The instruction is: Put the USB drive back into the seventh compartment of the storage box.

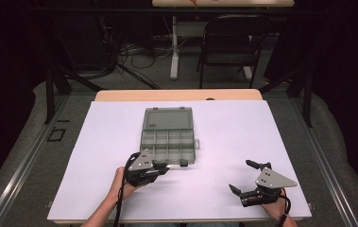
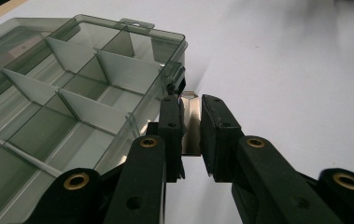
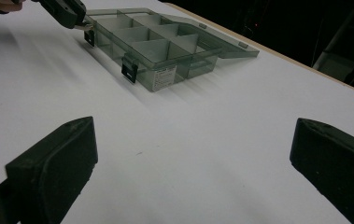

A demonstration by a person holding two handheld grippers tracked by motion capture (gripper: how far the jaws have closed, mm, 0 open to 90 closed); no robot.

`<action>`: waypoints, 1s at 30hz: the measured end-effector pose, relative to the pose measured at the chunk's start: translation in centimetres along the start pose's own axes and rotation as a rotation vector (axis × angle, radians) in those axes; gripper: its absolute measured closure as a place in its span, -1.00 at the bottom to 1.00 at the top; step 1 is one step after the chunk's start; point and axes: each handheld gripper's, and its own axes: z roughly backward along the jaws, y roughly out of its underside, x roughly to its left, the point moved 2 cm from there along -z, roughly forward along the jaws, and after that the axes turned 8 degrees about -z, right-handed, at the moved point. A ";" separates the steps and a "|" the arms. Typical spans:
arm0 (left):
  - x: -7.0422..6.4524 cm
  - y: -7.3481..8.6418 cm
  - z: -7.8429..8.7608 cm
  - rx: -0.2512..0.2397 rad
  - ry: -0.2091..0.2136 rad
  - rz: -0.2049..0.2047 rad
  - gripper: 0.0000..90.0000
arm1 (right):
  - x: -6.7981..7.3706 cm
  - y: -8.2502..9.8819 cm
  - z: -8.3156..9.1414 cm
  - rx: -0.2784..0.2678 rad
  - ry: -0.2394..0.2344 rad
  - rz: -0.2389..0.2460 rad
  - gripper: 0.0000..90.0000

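Down at the near left, the left gripper (image 1: 165,167) is pinching a small shiny metal piece (image 2: 191,122) between its nearly closed jaws, the piece standing upright between the two black pads. A hand (image 1: 120,182) is holding that gripper just in front of the organiser box (image 1: 169,137), with the jaw tips sitting right beside the box's near front wall, close to one of its dark latches (image 2: 177,79); whether the metal piece is touching the box I cannot tell.

Over on the near right, the right gripper (image 1: 242,177) is resting low above the bench (image 1: 224,127) with its jaws standing wide apart and holding nothing, well away from the box and the other gripper.

Further out, the box is lying open in the middle of the white bench top, its clear lid (image 1: 168,118) folded flat toward the far side and its grey dividers splitting the tray into small compartments. Beyond the bench, a dark folding chair (image 1: 231,45) is standing on the floor among trailing cables.
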 end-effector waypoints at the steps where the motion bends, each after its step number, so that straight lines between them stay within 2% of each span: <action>1: 0.0 0.0 0.0 -0.002 0.001 0.002 0.75 | 0.0 0.0 0.0 0.001 0.001 0.002 -0.99; 14: 0.3 -0.5 0.2 -0.012 -0.013 0.005 0.75 | 0.0 0.0 0.0 0.002 0.002 -0.001 -0.99; 30: 1.2 -1.2 0.2 -0.035 -0.038 0.032 0.75 | 0.0 0.0 -0.1 0.004 0.006 -0.003 -0.99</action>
